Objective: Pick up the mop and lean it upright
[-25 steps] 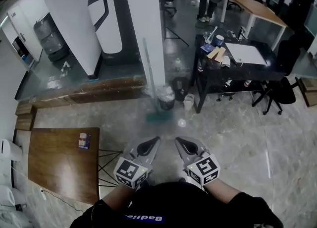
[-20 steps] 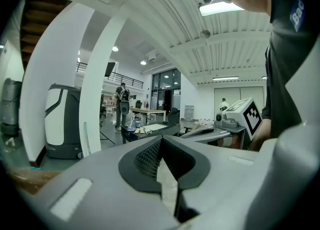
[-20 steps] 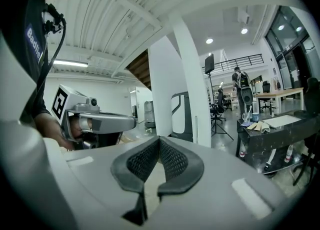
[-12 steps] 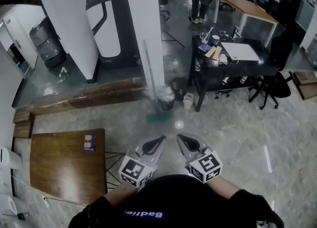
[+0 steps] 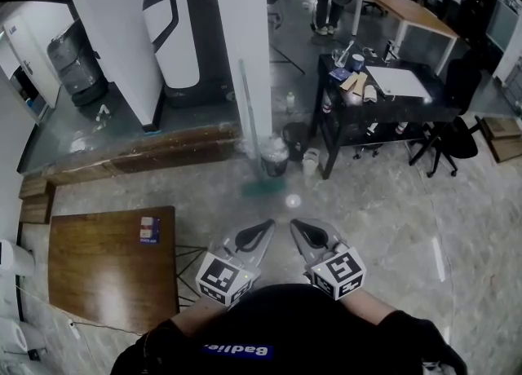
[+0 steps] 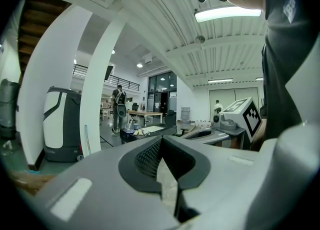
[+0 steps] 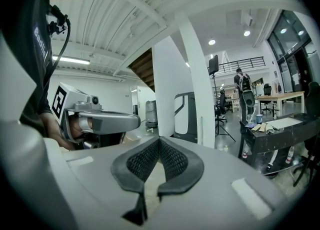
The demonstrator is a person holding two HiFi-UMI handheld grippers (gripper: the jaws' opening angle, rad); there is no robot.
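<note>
The mop [image 5: 248,116] stands upright with its thin handle leaning on the front of the white pillar [image 5: 241,39] and its green head on the floor at the pillar's foot. Just right of the pillar's base sits a dark bin [image 5: 274,159] lined with a pale bag. A small white bucket [image 5: 310,166] is beside it. Further right of the pillar is a black desk [image 5: 383,92] cluttered with papers and cups, with a black office chair [image 5: 453,142] past its far end. Left of the pillar, behind it, a large grey and white machine [image 5: 184,31] is parked. A wooden table [image 5: 106,263] stands well to the pillar's left, close to me. Open floor lies between me and the mop. I hold both grippers low in front of my body, well short of the pillar, side by side, with their tips angled in toward each other. My left gripper [image 5: 259,231] has its jaws pressed together on nothing. My right gripper [image 5: 300,231] is the same, its tips meeting and empty.
</note>
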